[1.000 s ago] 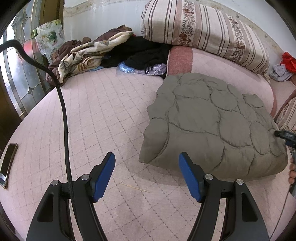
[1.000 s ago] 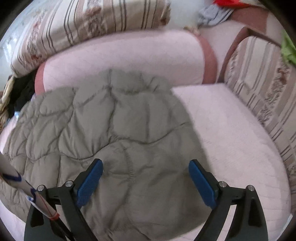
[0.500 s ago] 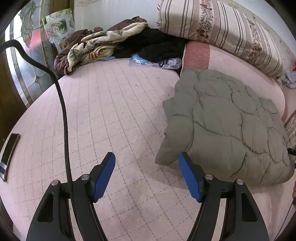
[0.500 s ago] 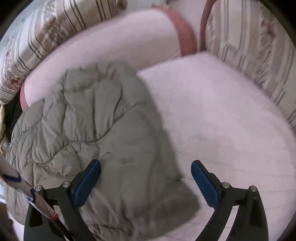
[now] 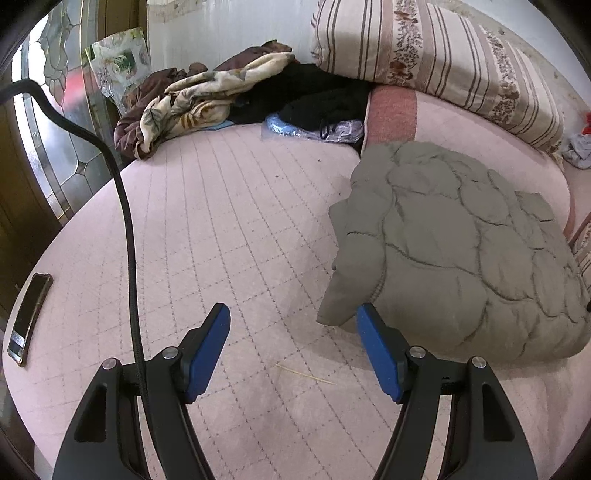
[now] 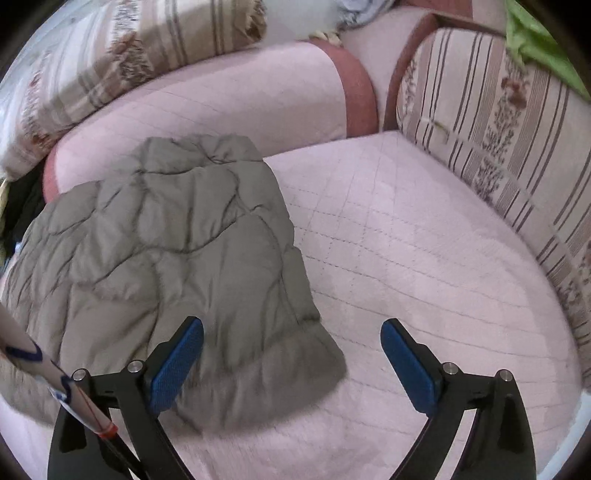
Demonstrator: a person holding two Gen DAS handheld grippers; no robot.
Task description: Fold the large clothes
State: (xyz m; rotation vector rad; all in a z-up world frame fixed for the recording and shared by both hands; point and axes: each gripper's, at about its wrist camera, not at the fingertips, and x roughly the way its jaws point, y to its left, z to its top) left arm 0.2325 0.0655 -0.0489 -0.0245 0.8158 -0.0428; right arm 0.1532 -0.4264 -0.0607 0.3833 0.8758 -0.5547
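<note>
Both the left gripper (image 5: pixel 293 349) and right gripper (image 6: pixel 291 363) hang released, so the puffy folded jacket (image 5: pixel 461 254) may spring apart.

A pink quilted bed (image 5: pixel 229 221) fills the room, striped floral cushions (image 5: pixel 424 51) lining its curved edge. Leaded stained glass (image 5: pixel 55 122) glows at left beside a pale wall (image 5: pixel 221 33), daylight falling softly across the mattress.

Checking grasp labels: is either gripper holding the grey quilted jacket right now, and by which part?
Nothing is held. The left gripper and right gripper both stand open above the bed; the grey quilted jacket lies folded, free of the pads.
</note>
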